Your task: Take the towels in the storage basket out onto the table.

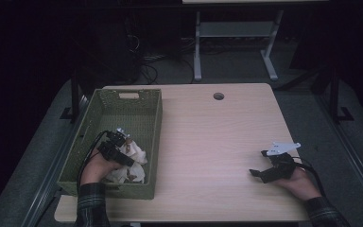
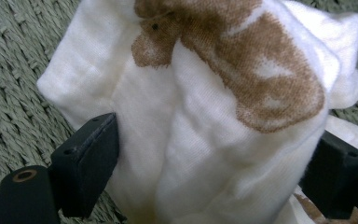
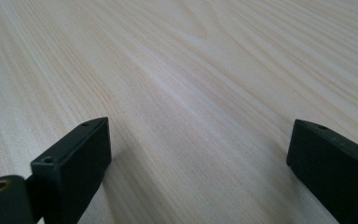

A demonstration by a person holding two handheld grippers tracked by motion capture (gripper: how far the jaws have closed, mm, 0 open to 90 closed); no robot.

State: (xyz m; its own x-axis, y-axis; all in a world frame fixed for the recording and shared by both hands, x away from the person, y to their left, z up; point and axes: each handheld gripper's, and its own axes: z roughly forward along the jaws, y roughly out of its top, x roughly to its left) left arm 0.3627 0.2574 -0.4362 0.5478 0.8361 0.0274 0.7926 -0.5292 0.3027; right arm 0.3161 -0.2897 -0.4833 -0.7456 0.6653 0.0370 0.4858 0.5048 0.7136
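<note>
Inside the basket (image 1: 153, 124), cloth (image 2: 200, 130) is bracketed by the wide-spread left gripper (image 1: 124, 137); a firm, centred squeeze is advised, while the right gripper (image 1: 260, 163) is rested unclenched.

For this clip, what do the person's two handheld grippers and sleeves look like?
Both are black handheld tools with two blocky, flat-faced black jaws. The left gripper trails a black cable looping back toward the hand. The right gripper carries a pale grey three-cornered plate on top and a black cable toward the wrist. A brass-coloured ring sits at a jaw base in each gripper view. Both sleeves are dark plaid.
</note>
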